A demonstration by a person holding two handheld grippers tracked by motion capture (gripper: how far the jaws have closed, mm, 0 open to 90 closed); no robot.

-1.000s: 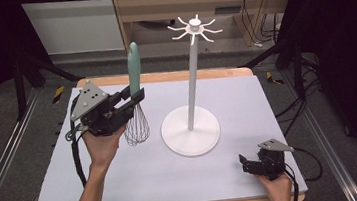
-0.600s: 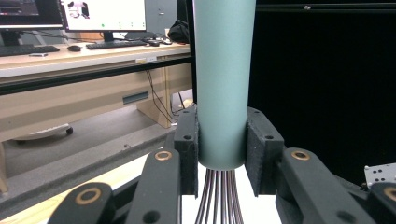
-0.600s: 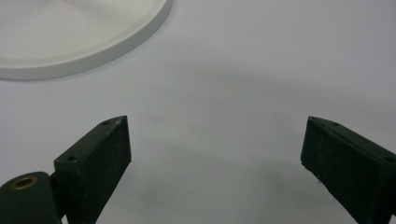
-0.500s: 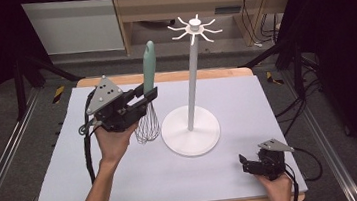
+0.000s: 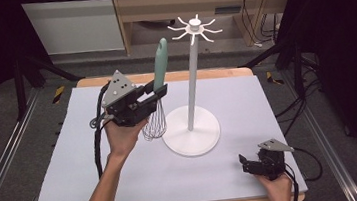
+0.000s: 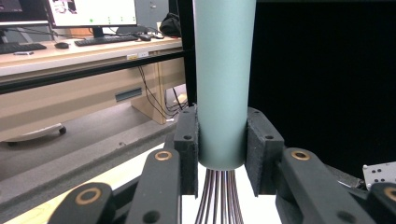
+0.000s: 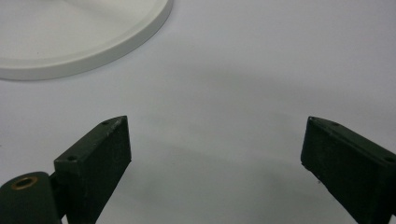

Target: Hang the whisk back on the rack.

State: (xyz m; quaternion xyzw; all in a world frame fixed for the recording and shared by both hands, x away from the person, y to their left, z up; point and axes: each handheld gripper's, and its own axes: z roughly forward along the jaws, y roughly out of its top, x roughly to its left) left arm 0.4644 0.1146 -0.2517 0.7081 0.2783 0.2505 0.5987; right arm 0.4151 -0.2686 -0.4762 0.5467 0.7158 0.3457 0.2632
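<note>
A whisk (image 5: 160, 77) with a pale green handle (image 6: 223, 79) and a wire head (image 5: 154, 124) is held upright above the table. My left gripper (image 5: 158, 90) is shut on the handle's lower end, just left of the white hook stand (image 5: 193, 74). The stand has a round base (image 5: 191, 135) and a ring of hooks (image 5: 194, 28) on top. My right gripper (image 5: 244, 164) rests low at the table's front right, jaws wide open over bare mat (image 7: 215, 154), with the stand's base rim (image 7: 116, 42) ahead of it.
A pale lilac mat (image 5: 72, 162) covers the wooden table. A wooden shelf unit (image 5: 157, 12) stands behind the table, and cables lie on the floor at the right. In the left gripper view a desk (image 6: 70, 51) with monitors is in the background.
My left gripper has carried the whisk rightward, closer to the stand's pole, and a little higher. The right gripper has stayed in place.
</note>
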